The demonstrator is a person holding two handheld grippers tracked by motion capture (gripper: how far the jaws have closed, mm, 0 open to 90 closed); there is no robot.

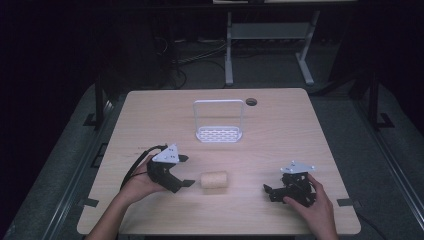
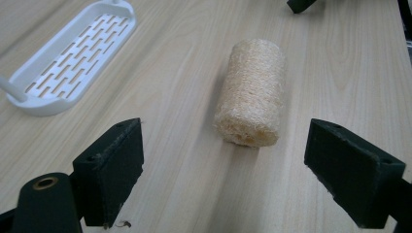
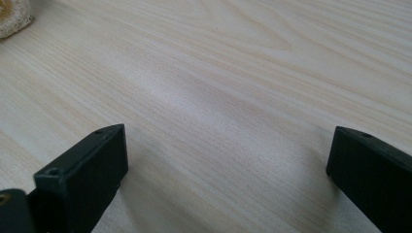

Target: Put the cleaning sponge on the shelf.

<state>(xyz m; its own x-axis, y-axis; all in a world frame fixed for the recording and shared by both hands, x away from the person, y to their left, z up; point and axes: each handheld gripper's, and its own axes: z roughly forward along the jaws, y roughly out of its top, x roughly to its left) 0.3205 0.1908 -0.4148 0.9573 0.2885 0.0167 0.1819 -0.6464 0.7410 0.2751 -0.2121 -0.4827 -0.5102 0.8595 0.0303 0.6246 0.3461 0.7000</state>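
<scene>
- Landmark for all positions: the loofah roll (image 1: 214, 180), lying on its side on the wooden table (image 1: 280, 125), near the person's edge.
- Left of the roll: left gripper (image 1: 184, 171), held in the person's left hand (image 1: 142, 182). Jaws spread wide, nothing between them, tips pointing at the roll and just short of it.
- Left gripper view: the roll (image 2: 251, 92) sits ahead of the jaws, slightly toward the right one, its near cut end facing the camera. Not touching either pad.
- Judgement: step in hand is the approach for a pick of the roll. To do it well, shift the gripper so the roll is centred in the gap, advance until the pads flank the middle of its length rather than the near end, keep the jaws low to the table, then close gently. The material looks soft and fibrous and should compress; a hard squeeze is likely needless.
- Beyond the roll, toward the far edge: white slotted rack (image 1: 219, 133) with a tall wire handle, standing well apart from the roll.
- Right of the roll: right gripper (image 1: 272, 193), in the right hand (image 1: 315, 207), well apart from the roll. Jaws spread, empty, over bare wood in the right gripper view.
</scene>
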